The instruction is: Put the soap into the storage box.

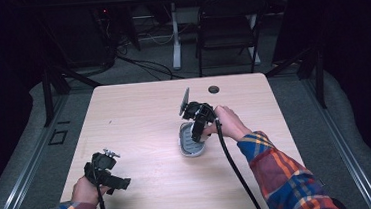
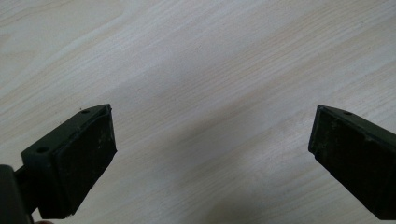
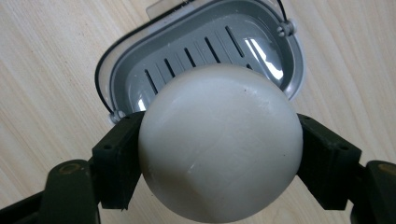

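Scene: A person at a wooden table [image 1: 139, 113] works two hand-held grippers over a grey soap dish [image 1: 191, 143] lying right of the table's centre.
Right gripper: The right gripper [image 3: 219, 154] is clamped on a round white soap bar [image 3: 219, 144], one jaw on each side of it, directly above the slotted dish [image 3: 205, 51].
Left gripper: The left gripper [image 2: 210, 154] hangs released, jaws wide apart with bare wood between them, at the near left of the table [image 2: 196, 60].
Step in hand: Judged from the frames, the soap is being set into the dish.
Doing it well: Keep the bar centred over the slotted floor, lower it level until it seats inside the rim, and only then ease the jaws apart so the slick bar does not skid out.
High view: The high view places the right gripper [image 1: 198, 126] over the dish and the left gripper [image 1: 110, 176] well apart from it; the soap cannot be made out there.
Right gripper view: Close up, the right gripper view reveals the bar, the grip and the dish's drain slots.
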### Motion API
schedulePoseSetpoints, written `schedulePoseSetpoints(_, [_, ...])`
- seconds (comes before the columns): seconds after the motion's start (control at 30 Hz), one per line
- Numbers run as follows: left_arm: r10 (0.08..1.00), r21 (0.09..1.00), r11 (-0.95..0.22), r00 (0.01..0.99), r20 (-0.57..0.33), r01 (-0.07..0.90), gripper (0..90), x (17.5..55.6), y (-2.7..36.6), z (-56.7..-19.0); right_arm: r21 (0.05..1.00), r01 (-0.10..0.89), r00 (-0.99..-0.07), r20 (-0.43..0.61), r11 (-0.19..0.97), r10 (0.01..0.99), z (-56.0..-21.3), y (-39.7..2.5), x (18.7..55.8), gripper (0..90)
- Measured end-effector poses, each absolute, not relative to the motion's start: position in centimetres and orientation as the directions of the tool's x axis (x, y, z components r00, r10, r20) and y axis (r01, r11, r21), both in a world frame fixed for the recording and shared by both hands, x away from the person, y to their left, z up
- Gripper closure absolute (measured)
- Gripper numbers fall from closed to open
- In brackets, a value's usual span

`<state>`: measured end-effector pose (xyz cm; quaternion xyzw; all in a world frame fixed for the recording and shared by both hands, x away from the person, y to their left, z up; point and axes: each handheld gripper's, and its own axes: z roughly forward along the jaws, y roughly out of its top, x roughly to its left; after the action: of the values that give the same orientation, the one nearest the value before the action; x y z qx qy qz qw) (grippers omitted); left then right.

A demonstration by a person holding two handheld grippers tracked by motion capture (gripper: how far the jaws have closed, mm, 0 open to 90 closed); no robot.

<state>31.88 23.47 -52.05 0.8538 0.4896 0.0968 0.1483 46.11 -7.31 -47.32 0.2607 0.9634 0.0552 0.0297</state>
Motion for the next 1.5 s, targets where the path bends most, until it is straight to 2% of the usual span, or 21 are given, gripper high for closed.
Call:
schedulePoseSetpoints(0.8, [0.863,0.342,-0.481,0.505,0.021,0.807,0.5,31.8,23.4,-52.1,0.123,0.481,-0.875,0.001,0.868,0.485,-48.9,-5.3,46.6,24.3])
schedulePoseSetpoints(1.5, [0.86,0.337,-0.488,0.51,0.025,0.805,0.5,31.8,23.4,-52.1,0.118,0.477,-0.877,-0.006,0.871,0.481,-50.2,-5.5,46.7,24.2])
